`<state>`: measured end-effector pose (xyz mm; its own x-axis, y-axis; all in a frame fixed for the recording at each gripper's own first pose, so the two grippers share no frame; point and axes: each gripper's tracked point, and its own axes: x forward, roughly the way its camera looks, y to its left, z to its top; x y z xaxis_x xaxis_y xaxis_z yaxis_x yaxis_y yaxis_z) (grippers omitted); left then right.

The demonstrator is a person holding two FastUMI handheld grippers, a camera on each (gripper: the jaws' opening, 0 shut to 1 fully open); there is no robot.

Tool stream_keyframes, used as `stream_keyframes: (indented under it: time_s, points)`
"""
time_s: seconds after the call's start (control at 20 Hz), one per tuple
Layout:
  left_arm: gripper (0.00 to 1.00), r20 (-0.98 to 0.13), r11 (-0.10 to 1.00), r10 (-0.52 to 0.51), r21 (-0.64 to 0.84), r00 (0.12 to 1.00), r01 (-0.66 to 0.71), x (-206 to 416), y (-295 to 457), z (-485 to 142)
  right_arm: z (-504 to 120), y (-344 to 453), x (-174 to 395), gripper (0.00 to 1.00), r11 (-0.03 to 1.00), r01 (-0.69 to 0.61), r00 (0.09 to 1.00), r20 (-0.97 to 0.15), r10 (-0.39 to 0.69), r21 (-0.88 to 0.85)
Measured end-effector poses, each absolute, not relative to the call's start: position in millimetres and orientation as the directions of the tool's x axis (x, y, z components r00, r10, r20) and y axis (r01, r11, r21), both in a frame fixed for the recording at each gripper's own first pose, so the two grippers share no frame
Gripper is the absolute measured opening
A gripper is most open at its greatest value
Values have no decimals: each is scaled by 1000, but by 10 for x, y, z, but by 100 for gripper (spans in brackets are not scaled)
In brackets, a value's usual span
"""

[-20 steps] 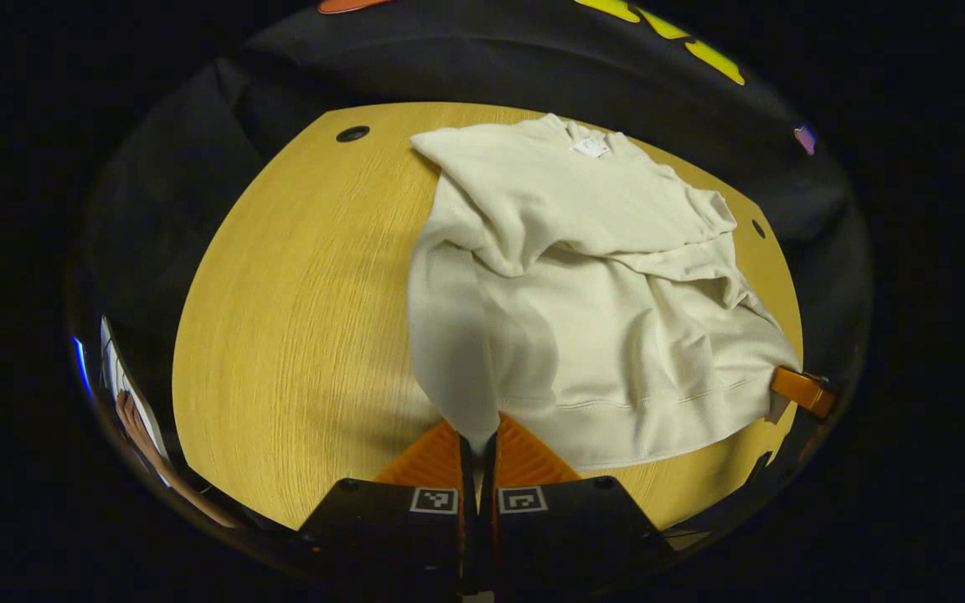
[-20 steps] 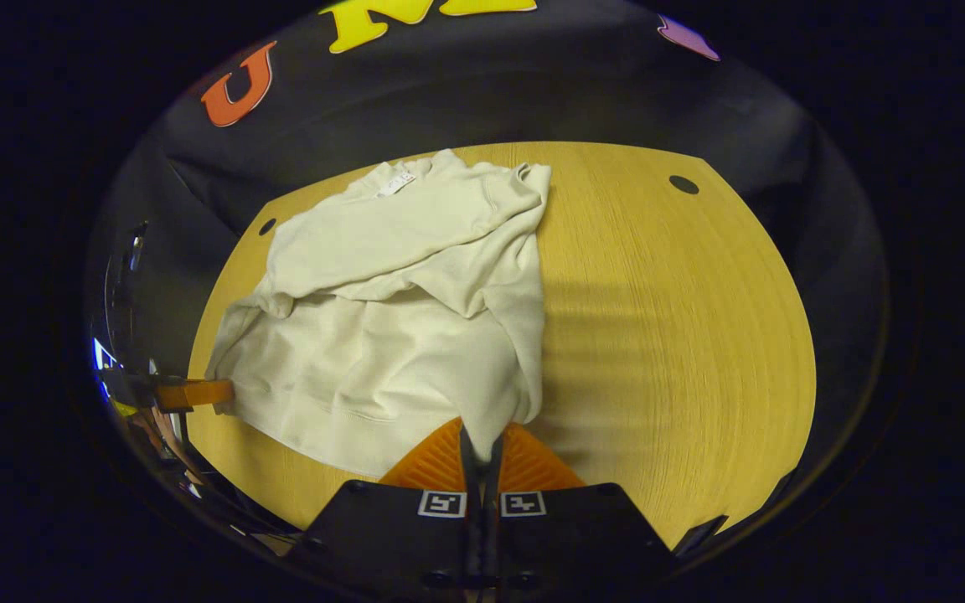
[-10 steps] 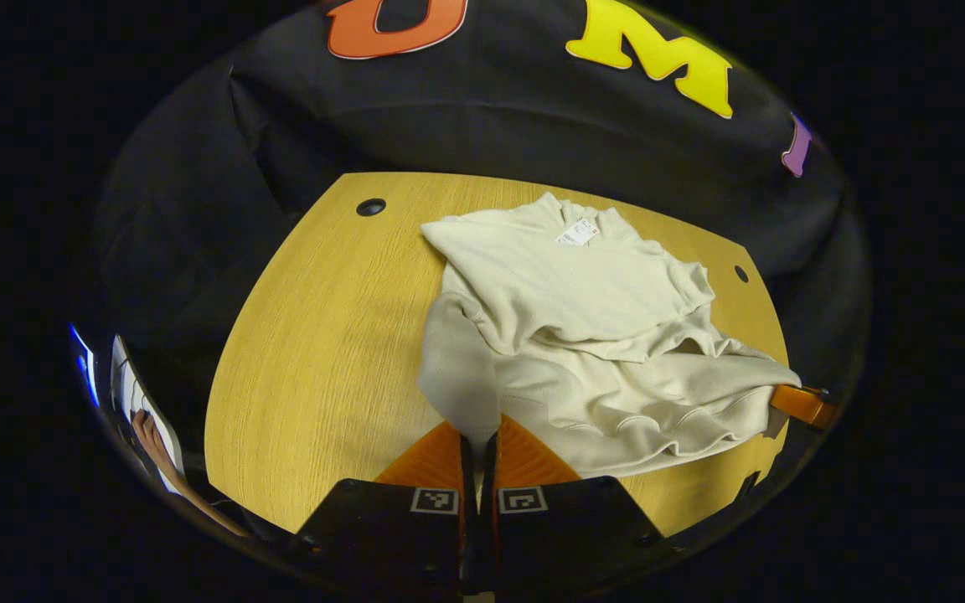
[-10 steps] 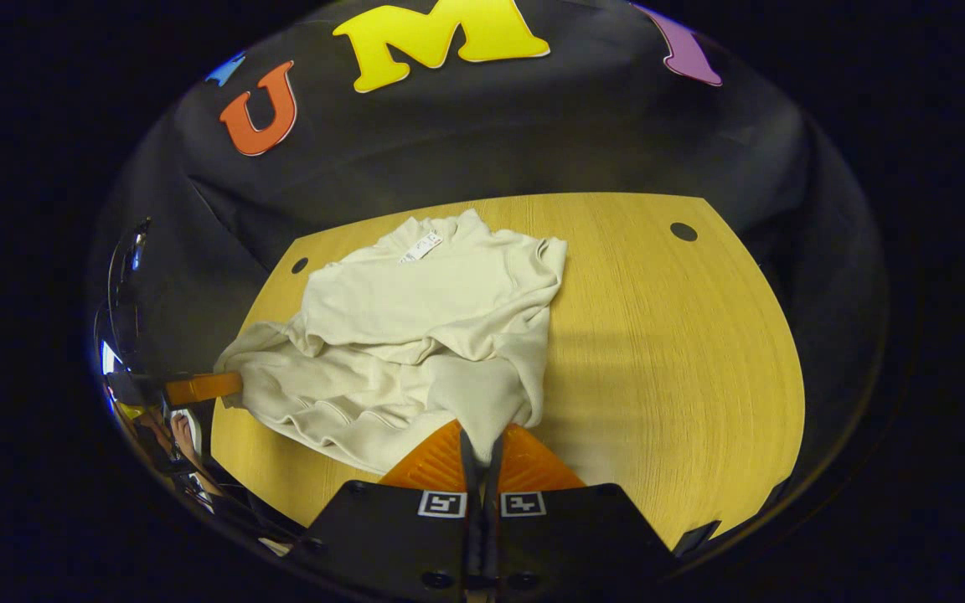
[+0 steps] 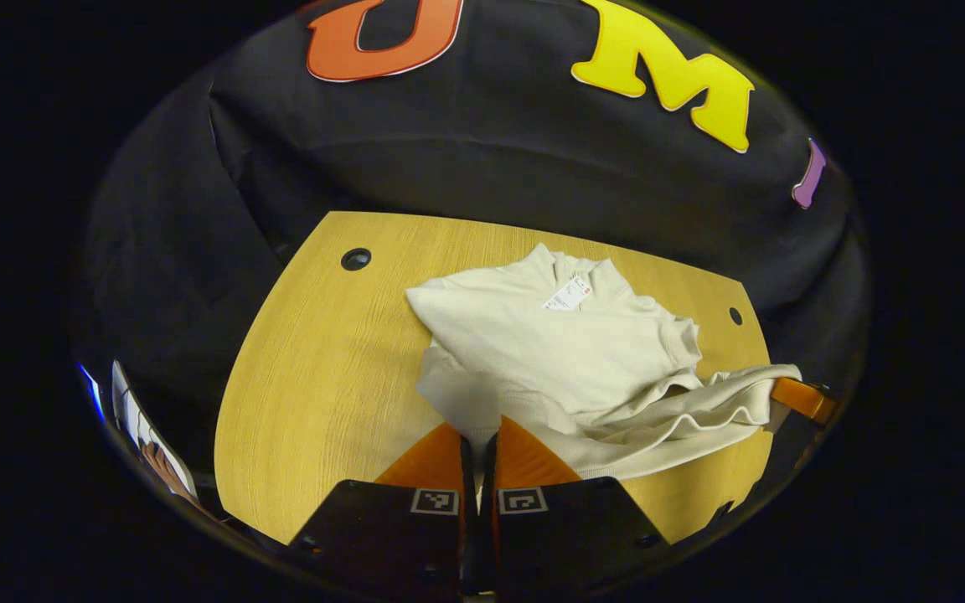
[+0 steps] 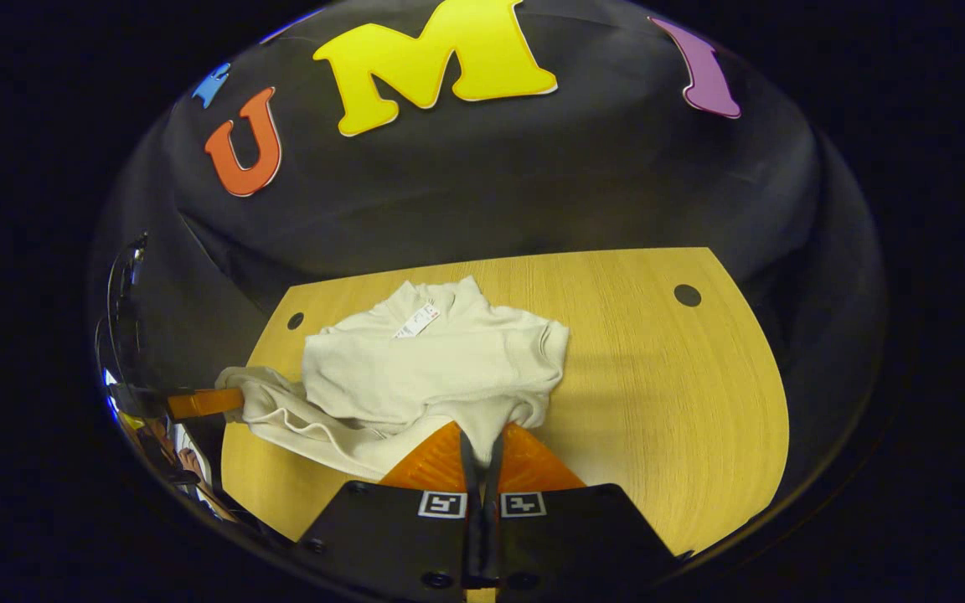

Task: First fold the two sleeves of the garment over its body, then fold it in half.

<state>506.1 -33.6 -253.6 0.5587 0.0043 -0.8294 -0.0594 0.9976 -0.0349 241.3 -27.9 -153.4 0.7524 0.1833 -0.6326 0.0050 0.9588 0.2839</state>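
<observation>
Each pinching a bottom corner of the cream cotton sweatshirt [image 5: 566,360], the left gripper [image 5: 479,444] and right gripper [image 6: 481,444] carry its hem [image 5: 683,431] above the pale wooden table [image 5: 323,368], apparently to fold it in half.

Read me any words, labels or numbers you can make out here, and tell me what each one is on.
Neck label on the garment: print too small and blurred to read.
Square black-and-white markers on the left gripper and the right gripper: coded patterns, no words.
Table: no text.
</observation>
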Motion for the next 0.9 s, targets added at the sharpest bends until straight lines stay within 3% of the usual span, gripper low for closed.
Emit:
stream_keyframes:
  time_s: [0.25, 0.55, 0.9]
  points:
    - [3, -863, 996, -31, -71, 504, -60, 5446, -410, -2617, -1465, -324, 3032, 1, 954, 23, 740, -647, 184, 298]
    - [3, -912, 984, -98, -150, 399, -100, 5911, -432, -3145, -1742, -407, 3736, 1, 928, 103, 698, -690, 190, 359]
    - [7, -910, 976, -122, -183, 397, -120, 6255, -374, -3544, -2172, -264, 4306, 0, 911, 169, 677, -717, 169, 375]
